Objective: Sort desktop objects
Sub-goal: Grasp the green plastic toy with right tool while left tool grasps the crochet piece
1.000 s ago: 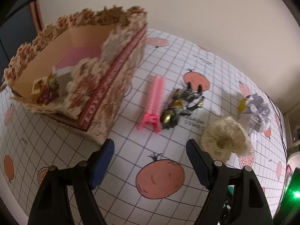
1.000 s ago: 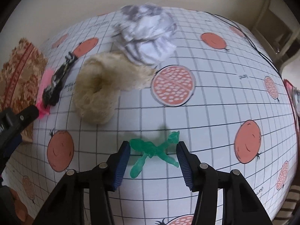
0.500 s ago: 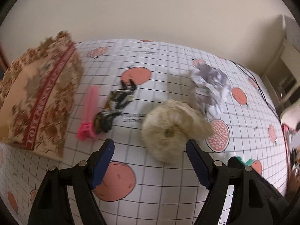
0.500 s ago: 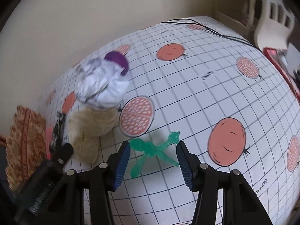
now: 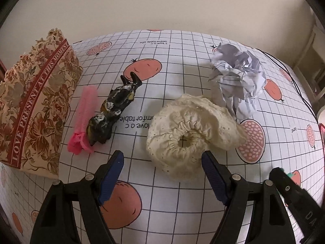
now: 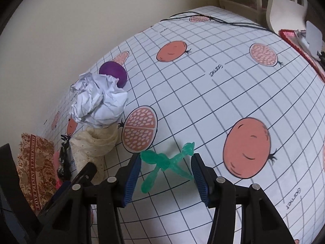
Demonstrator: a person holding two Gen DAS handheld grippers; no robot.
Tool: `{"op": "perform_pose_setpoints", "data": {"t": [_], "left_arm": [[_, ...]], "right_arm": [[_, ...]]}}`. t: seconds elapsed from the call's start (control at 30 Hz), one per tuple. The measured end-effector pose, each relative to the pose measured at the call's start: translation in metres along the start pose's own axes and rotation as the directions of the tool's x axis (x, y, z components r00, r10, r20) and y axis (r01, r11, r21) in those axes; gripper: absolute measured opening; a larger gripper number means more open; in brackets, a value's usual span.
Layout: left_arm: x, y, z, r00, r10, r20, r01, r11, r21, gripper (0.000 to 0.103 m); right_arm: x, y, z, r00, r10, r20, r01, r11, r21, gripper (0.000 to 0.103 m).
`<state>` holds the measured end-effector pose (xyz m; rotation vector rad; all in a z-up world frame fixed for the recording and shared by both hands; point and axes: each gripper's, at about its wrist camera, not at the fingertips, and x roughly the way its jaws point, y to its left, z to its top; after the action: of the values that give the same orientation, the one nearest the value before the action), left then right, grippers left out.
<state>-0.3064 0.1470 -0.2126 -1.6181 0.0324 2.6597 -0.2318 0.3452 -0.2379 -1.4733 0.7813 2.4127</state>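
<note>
Two grippers in play here, both with jaws spread wide; the left gripper [image 5: 162, 162] hovers low over the tablecloth [image 5: 182, 57] with nothing in it, its right blue pad just at the near edge of the cream lace scrunchie [image 5: 189, 136]; behind the scrunchie and touching it sits a crumpled paper ball [image 5: 239, 81]. Over to the left there's a black toy figure [image 5: 113, 109] lying on its side, right beside a pink hair clip [image 5: 84, 120], and that clip is next to the floral paper box [image 5: 36, 105].

From the right wrist view, the right gripper [image 6: 165, 172] has a translucent green toy figure [image 6: 162, 162] lying between its pads; can't tell if the pads actually touch it, they look a bit apart; a purple ball [image 6: 113, 71] peeks out behind the paper ball.
</note>
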Motion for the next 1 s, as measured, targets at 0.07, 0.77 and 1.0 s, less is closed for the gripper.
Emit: {"op": "perform_pose_setpoints", "data": {"t": [0.07,0.77,1.0], "left_arm": [[0.001,-0.002,0.0,1.0,0.001,0.0,-0.001,1.0,0.013,0.08],[0.008,-0.01,-0.006,0.995,-0.089,-0.034,0.089,0.996,-0.002,0.021],[0.005,-0.002,-0.011,0.991,-0.134,-0.028,0.133,0.99,-0.041,0.014]], "right_arm": [[0.003,0.001,0.0,1.0,0.003,-0.005,-0.003,1.0,-0.001,0.054],[-0.015,0.011,-0.003,1.0,0.016,0.013,-0.016,1.0,0.006,0.054],[-0.014,0.017,-0.005,1.0,0.012,0.015,-0.012,1.0,0.007,0.054]]}}
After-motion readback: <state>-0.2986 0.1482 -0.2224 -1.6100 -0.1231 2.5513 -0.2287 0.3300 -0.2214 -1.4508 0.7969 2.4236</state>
